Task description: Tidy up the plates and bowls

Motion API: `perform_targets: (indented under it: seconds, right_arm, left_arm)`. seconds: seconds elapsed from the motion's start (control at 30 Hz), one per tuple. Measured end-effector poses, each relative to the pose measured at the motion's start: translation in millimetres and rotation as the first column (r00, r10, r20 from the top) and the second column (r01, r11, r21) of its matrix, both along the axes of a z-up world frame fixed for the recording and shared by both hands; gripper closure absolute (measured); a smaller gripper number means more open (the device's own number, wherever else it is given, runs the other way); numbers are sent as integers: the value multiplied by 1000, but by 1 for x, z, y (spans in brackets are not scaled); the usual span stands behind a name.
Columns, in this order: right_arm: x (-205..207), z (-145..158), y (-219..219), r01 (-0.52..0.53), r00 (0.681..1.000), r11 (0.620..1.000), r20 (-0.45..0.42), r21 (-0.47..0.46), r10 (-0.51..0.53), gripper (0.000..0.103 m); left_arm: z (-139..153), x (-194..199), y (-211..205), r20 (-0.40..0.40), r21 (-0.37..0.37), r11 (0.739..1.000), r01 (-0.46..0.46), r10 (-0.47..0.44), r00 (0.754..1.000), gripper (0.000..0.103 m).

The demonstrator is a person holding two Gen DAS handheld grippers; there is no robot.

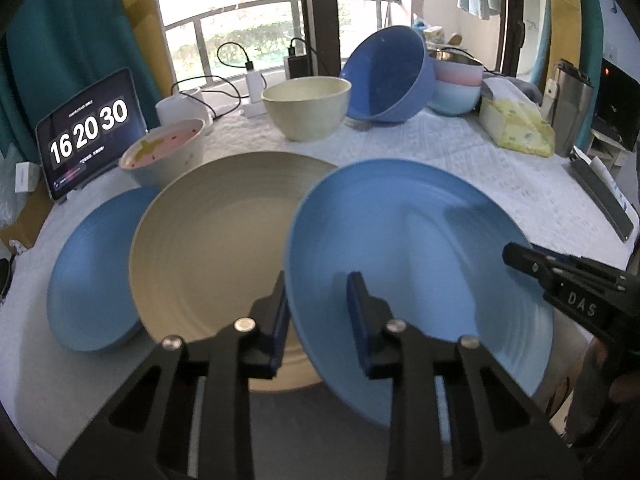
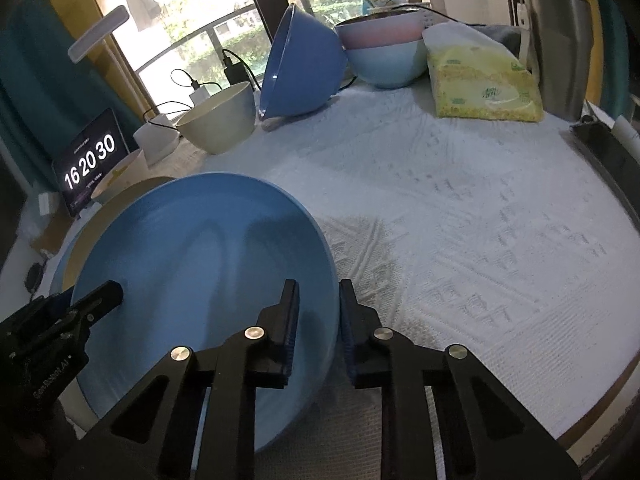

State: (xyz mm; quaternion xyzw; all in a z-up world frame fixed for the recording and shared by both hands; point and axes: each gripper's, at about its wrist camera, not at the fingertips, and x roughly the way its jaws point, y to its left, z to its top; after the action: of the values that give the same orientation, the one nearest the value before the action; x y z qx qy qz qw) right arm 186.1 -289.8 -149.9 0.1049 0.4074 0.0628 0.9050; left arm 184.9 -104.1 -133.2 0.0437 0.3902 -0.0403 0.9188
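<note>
A large light-blue plate [image 1: 400, 240] [image 2: 192, 248] sits tilted, overlapping a beige plate [image 1: 224, 240] [image 2: 120, 196]. My left gripper [image 1: 318, 312] is shut on its left rim, one pad inside and one outside. On the opposite rim my right gripper [image 2: 320, 312] is shut the same way. Each gripper shows in the other's view: the right one [image 1: 520, 258] and the left one [image 2: 108, 294]. Another blue plate [image 1: 92, 272] lies left of the beige one. Behind stand a patterned bowl [image 1: 164, 148], a beige bowl [image 1: 308, 108] [image 2: 220, 124], a blue bowl [image 1: 388, 76] [image 2: 304, 64] tipped on its side, and a pink bowl nested in a pale-blue one [image 1: 456, 84] [image 2: 384, 48].
A white textured cloth [image 2: 480, 220] covers the table. A tablet showing a clock [image 1: 88, 132] leans at the back left, with chargers and cables [image 1: 252, 84] behind the bowls. A yellow tissue pack [image 2: 480, 84] and a steel container [image 2: 560, 48] stand at the back right.
</note>
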Motion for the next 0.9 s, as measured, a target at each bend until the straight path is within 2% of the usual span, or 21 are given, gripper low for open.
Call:
perform_targets:
  seconds: [0.1,0.4,0.9]
  right_arm:
    - [-2,2,2,0,1000,1000,4,-16,0,87]
    - [-6,20,23,-18,999,998,50,-54,21,87]
    - [10,43,73,-106,990,990,84,-95,114,87]
  left_arm:
    - [2,-2,5,8,-15,1000,-2,2,1000,75]
    - [16,-12,22,73,-35,999,-25,27,997,75]
    - [30,-17,72,137,-72,988,-134,143,980,75]
